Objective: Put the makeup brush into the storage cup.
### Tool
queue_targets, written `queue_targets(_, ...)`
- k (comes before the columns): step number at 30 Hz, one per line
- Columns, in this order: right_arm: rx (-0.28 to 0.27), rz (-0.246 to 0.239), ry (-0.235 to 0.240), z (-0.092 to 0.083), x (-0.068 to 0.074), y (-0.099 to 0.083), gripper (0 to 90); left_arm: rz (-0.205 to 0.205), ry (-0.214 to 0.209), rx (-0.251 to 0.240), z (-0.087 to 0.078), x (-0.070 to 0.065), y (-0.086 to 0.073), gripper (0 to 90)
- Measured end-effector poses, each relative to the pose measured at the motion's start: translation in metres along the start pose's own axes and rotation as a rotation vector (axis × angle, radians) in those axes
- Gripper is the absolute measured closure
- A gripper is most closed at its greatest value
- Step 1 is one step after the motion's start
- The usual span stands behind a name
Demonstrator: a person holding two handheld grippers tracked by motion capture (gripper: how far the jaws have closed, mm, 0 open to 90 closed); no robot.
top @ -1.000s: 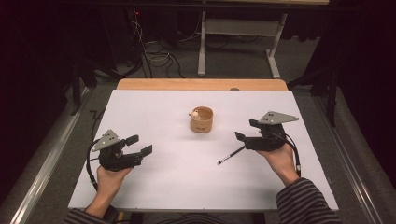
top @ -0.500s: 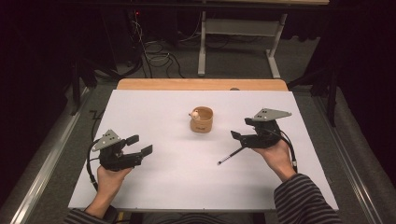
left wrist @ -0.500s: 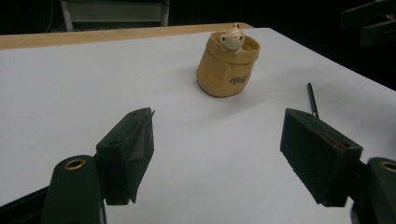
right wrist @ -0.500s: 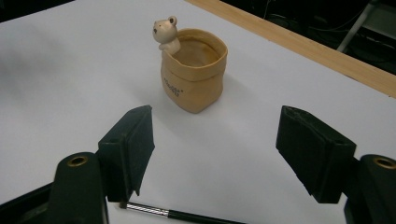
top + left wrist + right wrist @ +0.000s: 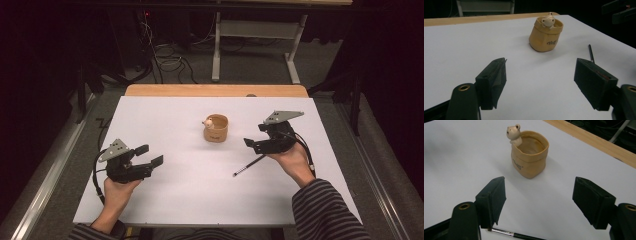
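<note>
Now, right gripper (image 5: pixel 260 136): shifted left and slightly toward the person over the last second; hovers above the upper end of the paintbrush (image 5: pixel 248 166), fingers wide, nothing between them.
Right gripper view: brush handle and metal ferrule (image 5: pixel 517 235) lying just under the left-hand finger (image 5: pixel 491 200), not between the pair.
Left gripper (image 5: pixel 150 155): same spot near the front-left of the counter (image 5: pixel 165 115) as a second ago; fingers wide, empty.
Paintbrush: flat on the white counter, unmoved, slanting from near the right hand down toward the middle; well apart from the left gripper.
Bear cup (image 5: pixel 216 128): tan pouch-shaped holder with a small bear on the rim, upright, mid-counter, looks empty inside in the right gripper view; unmoved.
Meaning of the shift: likely closing in on the brush for a pickup, cup the probable destination.
Still needed: descent and centring of the handle between the fingers; grasp not yet made.
</note>
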State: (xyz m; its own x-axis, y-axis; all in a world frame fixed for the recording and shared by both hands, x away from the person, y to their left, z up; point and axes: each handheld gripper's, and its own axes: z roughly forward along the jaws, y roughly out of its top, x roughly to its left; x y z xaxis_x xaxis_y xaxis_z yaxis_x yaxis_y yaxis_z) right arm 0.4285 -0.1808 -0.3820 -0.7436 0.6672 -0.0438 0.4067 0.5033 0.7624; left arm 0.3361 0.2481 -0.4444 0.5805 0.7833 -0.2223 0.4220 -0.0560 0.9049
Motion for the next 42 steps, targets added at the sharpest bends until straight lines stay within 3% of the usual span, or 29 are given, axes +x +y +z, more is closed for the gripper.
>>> queue_targets(5, 0.018, -0.007, 0.000, 0.000, -0.002, 0.006, 28.0, 0.001, 0.000, 0.000, 0.000, 0.000, 0.000, 26.4)
queue_targets(18, 0.127, -0.066, 0.017, 0.006, 0.000, 0.020, 27.8, 0.004, -0.003, 0.004, 0.000, -0.001, 0.000, 26.4)
queue_targets(32, 0.233, -0.140, 0.031, 0.016, 0.004, 0.028, 28.3, 0.004, -0.007, 0.008, 0.001, -0.001, 0.000, 26.4)
queue_targets(42, 0.298, -0.162, 0.051, 0.023, 0.005, 0.027, 28.4, 0.006, -0.008, 0.009, 0.001, -0.001, 0.000, 26.4)
